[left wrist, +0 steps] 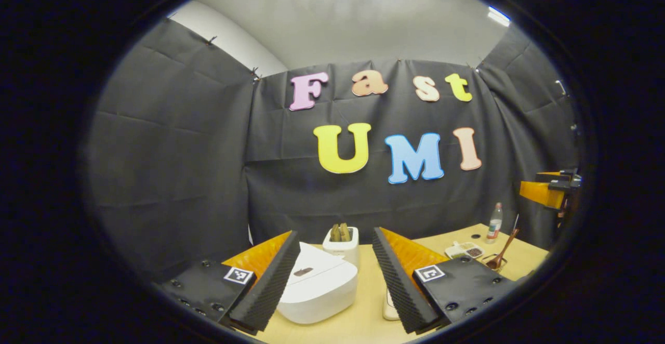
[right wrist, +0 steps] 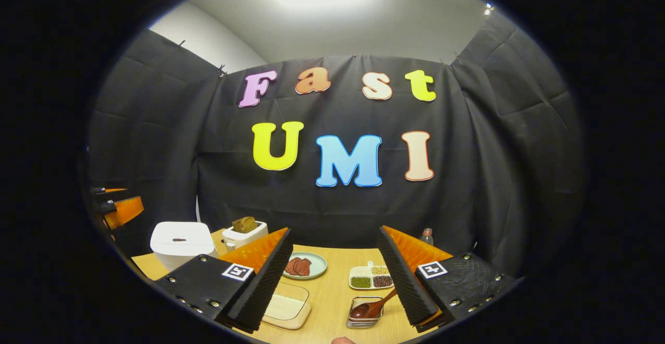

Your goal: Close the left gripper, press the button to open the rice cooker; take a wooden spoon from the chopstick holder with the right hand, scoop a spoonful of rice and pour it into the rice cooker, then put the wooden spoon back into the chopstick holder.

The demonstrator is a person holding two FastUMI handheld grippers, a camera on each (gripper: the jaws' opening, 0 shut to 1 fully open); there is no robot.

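The left finger of the left gripper [left wrist: 332,287] covered the near left part of the white rice cooker [left wrist: 319,287], whose lid was down, and its button could not be clearly made out beyond a small dark mark on the lid. A white toaster [left wrist: 343,245] stood just behind the cooker with bread in its slots. In the left gripper view the wooden spoon [left wrist: 501,255] leaned in the chopstick holder [left wrist: 493,263] far off to the right, near a divided dish [left wrist: 465,250] and a small bottle [left wrist: 494,223], all too small to show detail; the other gripper was cut off at the right edge. The left gripper's fingers stood wide apart, holding nothing, with the cooker between and beyond them on the wooden table [left wrist: 363,313]. In the right gripper view the right gripper [right wrist: 335,287] was likewise spread wide and empty above the table; the wire chopstick holder [right wrist: 365,313] lay low between its fingers, toward the right one, and the spoon's handle ran behind that finger and was partly hidden. A clear container [right wrist: 286,307] was half hidden by the left finger, and a plate [right wrist: 306,266] sat behind it. The rice cooker [right wrist: 179,242] stood well apart at the left.
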